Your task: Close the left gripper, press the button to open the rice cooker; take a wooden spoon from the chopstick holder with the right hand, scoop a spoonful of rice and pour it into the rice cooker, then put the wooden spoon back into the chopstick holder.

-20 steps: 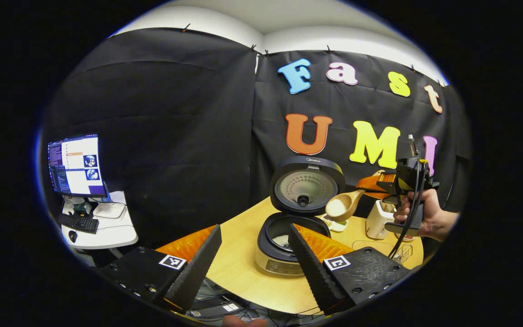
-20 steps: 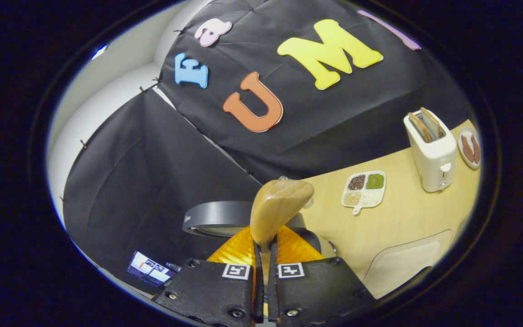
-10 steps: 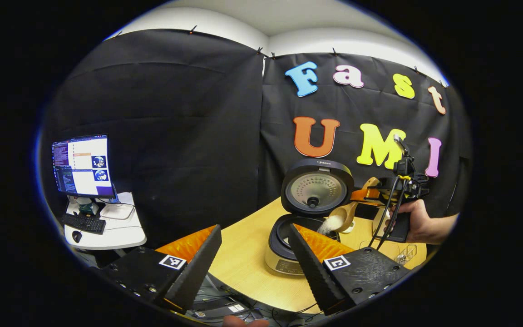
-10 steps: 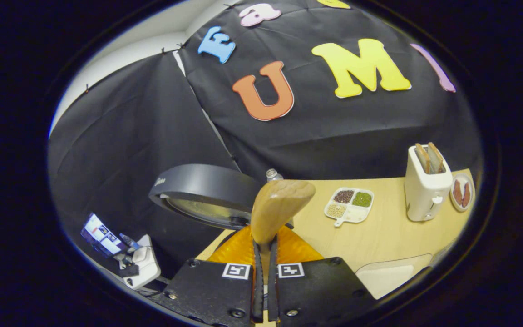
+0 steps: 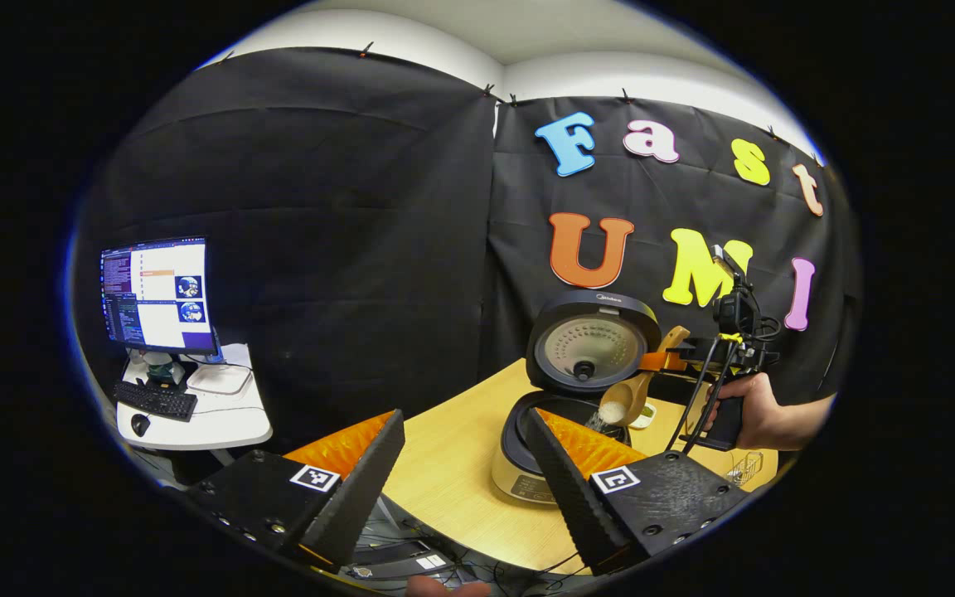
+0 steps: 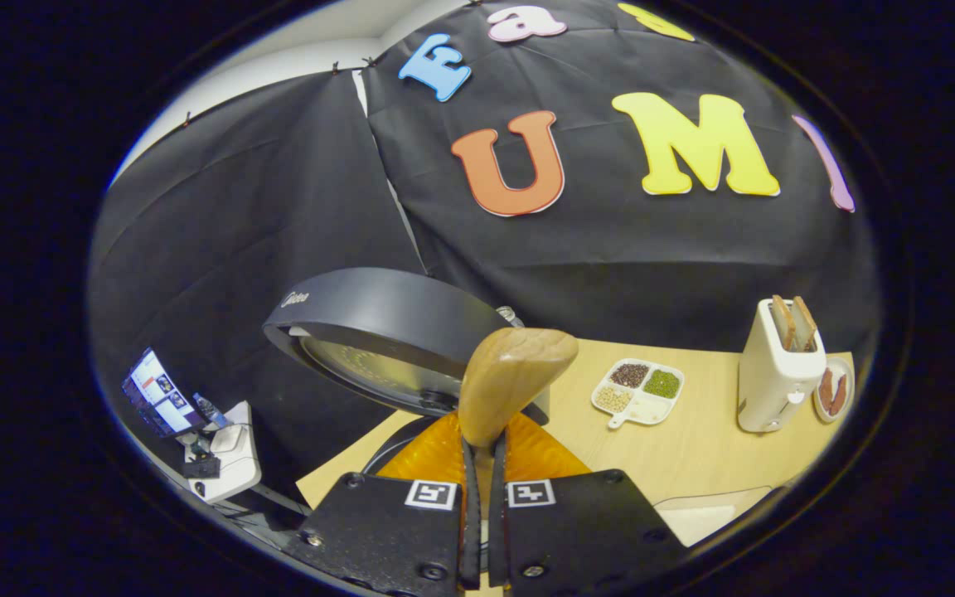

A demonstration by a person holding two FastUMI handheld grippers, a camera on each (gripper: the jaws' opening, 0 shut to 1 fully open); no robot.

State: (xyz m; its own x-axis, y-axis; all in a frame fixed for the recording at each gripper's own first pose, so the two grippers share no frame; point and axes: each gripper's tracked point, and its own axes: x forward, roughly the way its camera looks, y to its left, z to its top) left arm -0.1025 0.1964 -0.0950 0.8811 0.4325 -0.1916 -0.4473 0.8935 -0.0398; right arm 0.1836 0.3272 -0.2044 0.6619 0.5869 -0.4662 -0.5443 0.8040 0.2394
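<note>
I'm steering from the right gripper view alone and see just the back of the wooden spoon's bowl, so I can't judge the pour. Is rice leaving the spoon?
Observer: Yes. In the left gripper view the wooden spoon is tipped down, with white rice at its lip that appears to be falling.
Operator: Is it over the pot?
Observer: The spoon's bowl hangs above the far right rim of the open rice cooker, so the rice looks headed inside.
Operator: And the left hand-held gripper?
Observer: The left hand-held gripper is on the cooker's near side, jaws open and holding nothing.
</note>
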